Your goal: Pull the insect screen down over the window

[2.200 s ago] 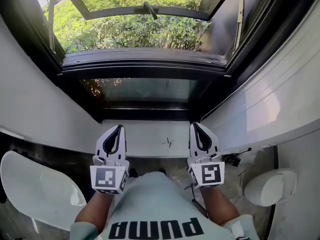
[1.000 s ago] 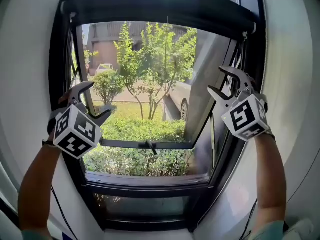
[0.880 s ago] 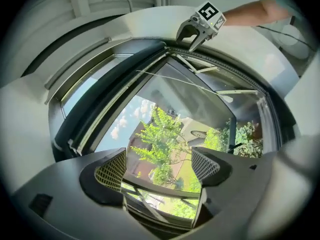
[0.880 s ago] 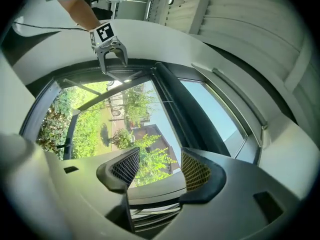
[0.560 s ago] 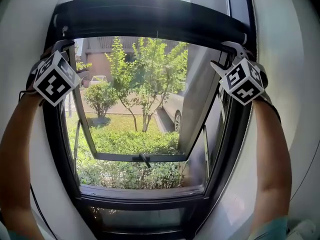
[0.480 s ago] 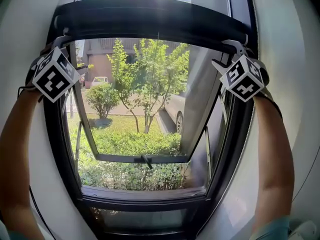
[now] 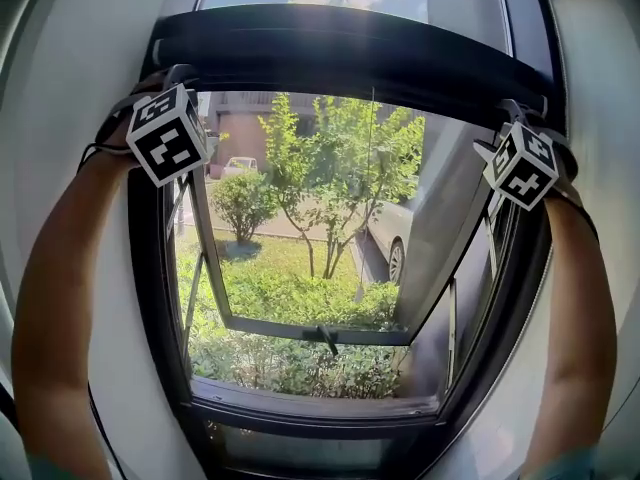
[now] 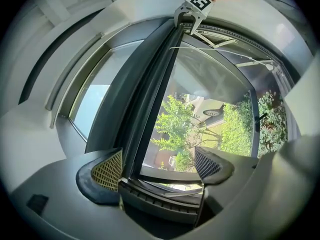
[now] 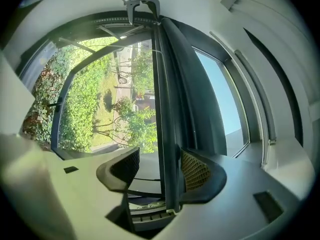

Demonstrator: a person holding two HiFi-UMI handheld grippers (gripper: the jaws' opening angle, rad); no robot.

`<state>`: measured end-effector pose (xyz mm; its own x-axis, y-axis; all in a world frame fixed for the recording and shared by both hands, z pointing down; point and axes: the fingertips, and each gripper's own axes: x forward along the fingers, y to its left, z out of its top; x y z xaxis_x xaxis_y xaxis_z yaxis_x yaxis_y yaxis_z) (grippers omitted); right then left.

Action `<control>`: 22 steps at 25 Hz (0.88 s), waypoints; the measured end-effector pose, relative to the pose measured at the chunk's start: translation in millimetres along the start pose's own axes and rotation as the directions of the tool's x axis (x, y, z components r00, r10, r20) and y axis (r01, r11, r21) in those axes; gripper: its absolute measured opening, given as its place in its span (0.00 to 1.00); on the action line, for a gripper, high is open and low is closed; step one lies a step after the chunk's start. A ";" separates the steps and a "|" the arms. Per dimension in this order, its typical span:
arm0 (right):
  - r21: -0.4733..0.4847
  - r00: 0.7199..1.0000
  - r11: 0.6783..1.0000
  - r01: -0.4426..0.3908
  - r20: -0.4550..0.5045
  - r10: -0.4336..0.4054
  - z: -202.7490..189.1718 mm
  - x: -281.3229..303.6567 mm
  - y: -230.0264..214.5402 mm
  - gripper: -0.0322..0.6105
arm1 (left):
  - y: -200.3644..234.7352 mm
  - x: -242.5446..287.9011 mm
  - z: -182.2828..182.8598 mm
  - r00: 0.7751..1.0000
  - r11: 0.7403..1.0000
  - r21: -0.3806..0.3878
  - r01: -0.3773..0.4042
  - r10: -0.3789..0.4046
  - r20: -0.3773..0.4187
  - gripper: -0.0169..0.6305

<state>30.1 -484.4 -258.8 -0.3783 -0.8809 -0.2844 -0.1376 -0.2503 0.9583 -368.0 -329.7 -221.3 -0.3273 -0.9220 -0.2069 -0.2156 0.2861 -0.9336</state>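
The insect screen is rolled up in a dark cassette point(image 7: 350, 53) across the top of the window. Its dark pull bar point(image 8: 150, 99) runs along under the cassette. My left gripper point(image 7: 180, 76) is raised to the bar's left end. Its jaws point(image 8: 157, 167) are opening, with the bar passing between them close to one pad point(image 8: 107, 170). My right gripper point(image 7: 508, 110) is at the bar's right end, open point(image 9: 160, 169), and the bar point(image 9: 162, 84) lies next to one pad point(image 9: 194, 171). Each gripper shows in the other's view, the right gripper point(image 8: 190, 11) and the left gripper point(image 9: 141, 0).
The glass sash point(image 7: 300, 268) stands swung outward, with its handle point(image 7: 325, 338) on the lower rail. The dark window frame point(image 7: 150, 288) is set in white walls point(image 7: 60, 88). Trees, grass and a parked car lie outside.
Both grippers have risen from beside the sill to the window's top corners, and their jaws now straddle the bar's ends. The head view has tilted up.
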 end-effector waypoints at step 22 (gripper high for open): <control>-0.126 0.995 0.988 -0.094 -0.032 0.091 -5.2 -6.9 20.7 0.42 | -8.4 29.3 -22.3 0.980 0.979 0.194 0.068 -0.029 -0.197 0.71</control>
<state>34.6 -485.6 -236.8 -0.3596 -0.9125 -0.1949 0.0151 -0.2145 0.9766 -396.4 -353.3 -213.0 -0.4958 -0.8604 -0.1181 -0.0547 0.1667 -0.9845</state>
